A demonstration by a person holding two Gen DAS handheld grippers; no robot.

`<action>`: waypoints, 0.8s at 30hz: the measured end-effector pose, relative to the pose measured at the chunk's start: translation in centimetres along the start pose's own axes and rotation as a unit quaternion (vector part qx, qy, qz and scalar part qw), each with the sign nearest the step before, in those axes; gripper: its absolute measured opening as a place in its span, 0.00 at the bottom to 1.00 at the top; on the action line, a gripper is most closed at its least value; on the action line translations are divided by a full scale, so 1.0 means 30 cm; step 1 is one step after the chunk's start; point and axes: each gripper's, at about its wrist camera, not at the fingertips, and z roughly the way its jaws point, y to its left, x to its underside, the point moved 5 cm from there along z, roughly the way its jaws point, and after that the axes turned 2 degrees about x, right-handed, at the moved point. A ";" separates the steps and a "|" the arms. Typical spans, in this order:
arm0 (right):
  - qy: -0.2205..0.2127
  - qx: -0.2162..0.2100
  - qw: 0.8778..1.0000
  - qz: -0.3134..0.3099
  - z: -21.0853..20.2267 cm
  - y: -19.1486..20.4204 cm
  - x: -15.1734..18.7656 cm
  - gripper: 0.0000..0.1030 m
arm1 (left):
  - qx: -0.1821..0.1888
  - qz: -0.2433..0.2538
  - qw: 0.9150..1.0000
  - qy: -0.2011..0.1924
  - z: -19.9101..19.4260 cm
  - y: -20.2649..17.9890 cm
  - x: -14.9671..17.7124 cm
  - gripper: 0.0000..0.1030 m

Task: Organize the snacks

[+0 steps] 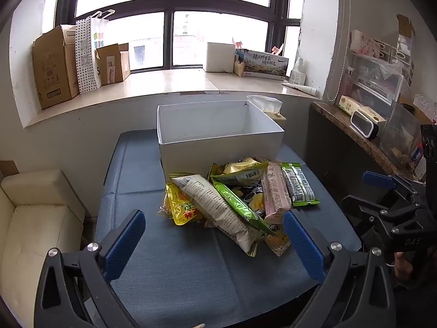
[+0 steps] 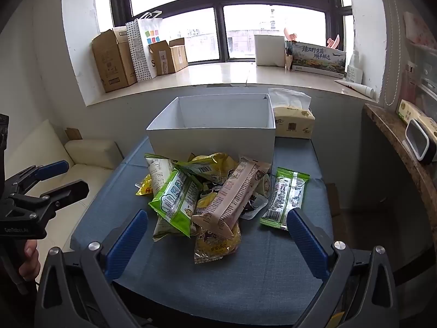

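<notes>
Your left tool (image 1: 214, 239) and right tool (image 2: 217, 239) both hang spread wide and empty over the near edge of the blue fabric-covered counter (image 2: 245, 273). Just beyond them lies the loose heap of crinkly foil snack packets (image 2: 207, 191), piled against the near wall of the empty open white cardboard box (image 2: 213, 125). Those packets overlap, so closing on one could drag its neighbours off the counter or snag two together.

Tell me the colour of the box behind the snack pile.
White, inside and out; the box shows best in the right wrist view.
</notes>
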 end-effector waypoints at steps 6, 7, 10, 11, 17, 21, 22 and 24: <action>0.000 -0.001 1.000 -0.002 -0.005 0.004 -0.002 1.00 | 0.002 0.001 1.000 -0.002 -0.002 -0.004 0.003 1.00; 0.000 -0.001 1.000 -0.002 -0.005 0.005 -0.002 1.00 | 0.002 0.001 1.000 -0.003 -0.002 -0.004 0.003 1.00; 0.000 -0.001 1.000 -0.002 -0.008 0.005 -0.002 1.00 | 0.005 -0.001 1.000 -0.005 -0.005 -0.002 0.003 1.00; 0.000 -0.002 1.000 -0.002 -0.007 0.005 -0.002 1.00 | 0.006 -0.001 1.000 -0.006 -0.006 -0.002 0.003 1.00; 0.001 -0.001 1.000 -0.002 -0.002 0.006 0.002 1.00 | 0.006 0.001 1.000 -0.004 -0.007 -0.006 0.002 1.00; 0.001 -0.001 1.000 -0.001 -0.002 0.005 0.002 1.00 | 0.007 -0.001 1.000 -0.004 -0.004 -0.006 0.002 1.00; 0.001 -0.001 1.000 -0.001 -0.001 0.005 0.002 1.00 | 0.005 -0.001 1.000 -0.004 -0.005 -0.006 0.001 1.00; 0.001 -0.001 1.000 -0.001 -0.003 0.005 0.002 1.00 | 0.005 -0.002 1.000 -0.003 -0.004 -0.005 0.002 1.00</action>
